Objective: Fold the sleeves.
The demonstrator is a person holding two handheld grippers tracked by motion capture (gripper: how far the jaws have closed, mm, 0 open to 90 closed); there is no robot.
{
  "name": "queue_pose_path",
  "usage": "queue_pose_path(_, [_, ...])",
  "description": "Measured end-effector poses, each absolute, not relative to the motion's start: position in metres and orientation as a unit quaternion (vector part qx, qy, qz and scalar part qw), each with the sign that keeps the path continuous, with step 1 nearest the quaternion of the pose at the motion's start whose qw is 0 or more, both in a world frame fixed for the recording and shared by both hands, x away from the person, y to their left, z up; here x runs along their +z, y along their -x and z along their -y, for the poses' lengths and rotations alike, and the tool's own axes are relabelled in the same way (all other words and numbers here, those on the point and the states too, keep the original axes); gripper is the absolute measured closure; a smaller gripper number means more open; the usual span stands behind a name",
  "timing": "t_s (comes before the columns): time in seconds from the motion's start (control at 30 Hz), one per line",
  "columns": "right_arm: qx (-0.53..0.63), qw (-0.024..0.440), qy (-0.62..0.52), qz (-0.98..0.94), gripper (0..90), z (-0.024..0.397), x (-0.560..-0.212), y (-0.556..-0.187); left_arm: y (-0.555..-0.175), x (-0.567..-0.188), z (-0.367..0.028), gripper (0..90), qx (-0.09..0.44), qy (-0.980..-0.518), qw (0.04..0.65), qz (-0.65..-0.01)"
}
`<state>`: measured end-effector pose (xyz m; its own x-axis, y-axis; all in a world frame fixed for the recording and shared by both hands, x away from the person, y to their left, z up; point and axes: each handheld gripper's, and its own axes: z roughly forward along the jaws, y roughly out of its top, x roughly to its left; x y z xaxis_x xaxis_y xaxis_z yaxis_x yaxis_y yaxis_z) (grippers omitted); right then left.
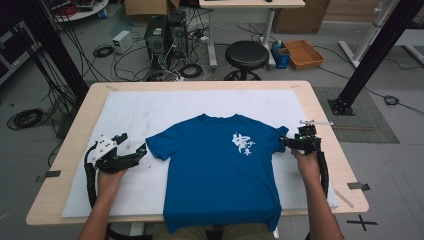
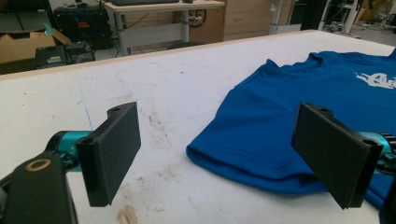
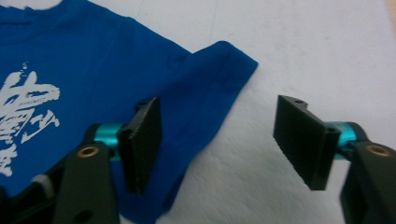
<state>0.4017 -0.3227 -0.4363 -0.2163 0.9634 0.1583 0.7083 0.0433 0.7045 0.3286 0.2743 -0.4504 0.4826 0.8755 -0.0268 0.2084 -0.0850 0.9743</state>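
A blue T-shirt (image 1: 220, 170) with a white print (image 1: 243, 143) lies flat, front up, on the white cloth, its hem hanging over the near table edge. My left gripper (image 1: 134, 143) rests just left of the left sleeve (image 1: 157, 145), open. In the left gripper view its jaws (image 2: 217, 135) stand wide apart, with the sleeve's hem (image 2: 252, 149) ahead between them and nothing touched. My right gripper (image 1: 284, 141) sits at the right sleeve (image 1: 275, 136). In the right gripper view it (image 3: 219, 116) is open: one jaw hovers over the sleeve (image 3: 210, 79), the other over bare cloth.
The white cloth (image 1: 130, 115) covers most of the wooden table (image 1: 80, 130). Behind the table stand a black stool (image 1: 246, 55), computer towers (image 1: 165, 35) with loose cables, and a cardboard tray (image 1: 303, 54) on the floor. Black frame posts rise at both sides.
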Motion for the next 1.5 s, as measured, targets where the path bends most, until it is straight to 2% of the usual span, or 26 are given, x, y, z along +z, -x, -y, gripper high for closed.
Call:
queue_pose_path(0.03, [0.347, 0.184, -0.598, -0.698, 34.7, 0.323, -0.436, -0.402, -0.329, -0.450, -0.274, 15.7, 0.308, -0.669, 0.542, -0.405])
queue_pose_path(0.07, [0.339, 0.179, -0.593, -0.708, 42.5, 0.316, -0.436, -0.408, -0.329, -0.450, -0.274, 15.7, 0.309, -0.669, 0.541, -0.405])
queue_pose_path(0.1, [0.339, 0.179, -0.593, -0.708, 42.5, 0.316, -0.436, -0.408, -0.329, -0.450, -0.274, 15.7, 0.309, -0.669, 0.541, -0.405])
queue_pose_path(0.13, [0.322, 0.175, -0.583, -0.725, 54.9, 0.308, -0.437, -0.411, -0.328, -0.450, -0.274, 15.7, 0.310, -0.672, 0.540, -0.402])
queue_pose_path(0.2, [0.294, 0.195, -0.577, -0.737, 61.6, 0.300, -0.439, -0.411, -0.328, -0.450, -0.273, 15.7, 0.311, -0.673, 0.539, -0.400])
queue_pose_path(0.23, [0.294, 0.195, -0.577, -0.737, 61.6, 0.300, -0.439, -0.411, -0.328, -0.450, -0.273, 15.8, 0.311, -0.673, 0.539, -0.400])
queue_pose_path(0.33, [0.283, 0.211, -0.576, -0.737, 75.9, 0.298, -0.439, -0.408, -0.328, -0.450, -0.272, 15.9, 0.314, -0.677, 0.534, -0.397])
queue_pose_path(0.37, [0.283, 0.211, -0.576, -0.737, 75.9, 0.298, -0.439, -0.408, -0.328, -0.450, -0.272, 16.0, 0.314, -0.677, 0.534, -0.397])
queue_pose_path(0.4, [0.295, 0.200, -0.575, -0.737, 85.4, 0.300, -0.439, -0.408, -0.328, -0.450, -0.272, 16.0, 0.314, -0.677, 0.534, -0.397])
queue_pose_path(0.57, [0.304, 0.203, -0.554, -0.748, 87.7, 0.298, -0.437, -0.406, -0.328, -0.450, -0.272, 16.2, 0.312, -0.676, 0.534, -0.400])
queue_pose_path(0.6, [0.332, 0.227, -0.533, -0.744, 87.8, 0.295, -0.430, -0.401, -0.328, -0.450, -0.272, 16.3, 0.313, -0.675, 0.534, -0.402])
queue_pose_path(0.67, [0.362, 0.241, -0.504, -0.746, 87.8, 0.287, -0.419, -0.396, -0.329, -0.450, -0.272, 16.4, 0.313, -0.678, 0.532, -0.400])
queue_pose_path(0.83, [0.389, 0.226, -0.450, -0.771, 87.6, 0.261, -0.406, -0.391, -0.329, -0.450, -0.271, 16.5, 0.314, -0.679, 0.529, -0.400])
queue_pose_path(0.87, [0.400, 0.204, -0.420, -0.788, 84.9, 0.242, -0.403, -0.388, -0.328, -0.450, -0.271, 16.5, 0.314, -0.679, 0.529, -0.400])
queue_pose_path(0.97, [0.430, 0.171, -0.391, -0.796, 64.6, 0.224, -0.400, -0.384, -0.328, -0.450, -0.271, 16.5, 0.314, -0.679, 0.530, -0.399])
queue_pose_path(1.03, [0.436, 0.173, -0.390, -0.793, 61.9, 0.222, -0.398, -0.381, -0.328, -0.450, -0.271, 16.5, 0.313, -0.678, 0.530, -0.400])
queue_pose_path(1.07, [0.431, 0.192, -0.395, -0.788, 61.8, 0.223, -0.396, -0.379, -0.328, -0.450, -0.271, 16.5, 0.315, -0.679, 0.530, -0.398])
queue_pose_path(1.13, [0.422, 0.195, -0.410, -0.785, 64.7, 0.230, -0.398, -0.379, -0.328, -0.450, -0.270, 16.5, 0.316, -0.682, 0.527, -0.397])
queue_pose_path(1.27, [0.382, 0.188, -0.425, -0.799, 81.8, 0.240, -0.417, -0.378, -0.329, -0.450, -0.269, 16.5, 0.319, -0.684, 0.521, -0.398])
queue_pose_path(1.3, [0.382, 0.188, -0.425, -0.799, 81.8, 0.240, -0.417, -0.378, -0.329, -0.450, -0.269, 16.5, 0.319, -0.684, 0.521, -0.398])
queue_pose_path(1.33, [0.359, 0.177, -0.419, -0.815, 88.1, 0.240, -0.429, -0.377, -0.329, -0.450, -0.268, 16.5, 0.319, -0.686, 0.517, -0.401])
queue_pose_path(1.4, [0.333, 0.164, -0.410, -0.833, 90.0, 0.240, -0.438, -0.376, -0.330, -0.450, -0.267, 16.7, 0.320, -0.686, 0.515, -0.403])
queue_pose_path(1.5, [0.336, 0.149, -0.403, -0.838, 88.1, 0.242, -0.440, -0.373, -0.330, -0.449, -0.266, 18.3, 0.322, -0.688, 0.509, -0.405])
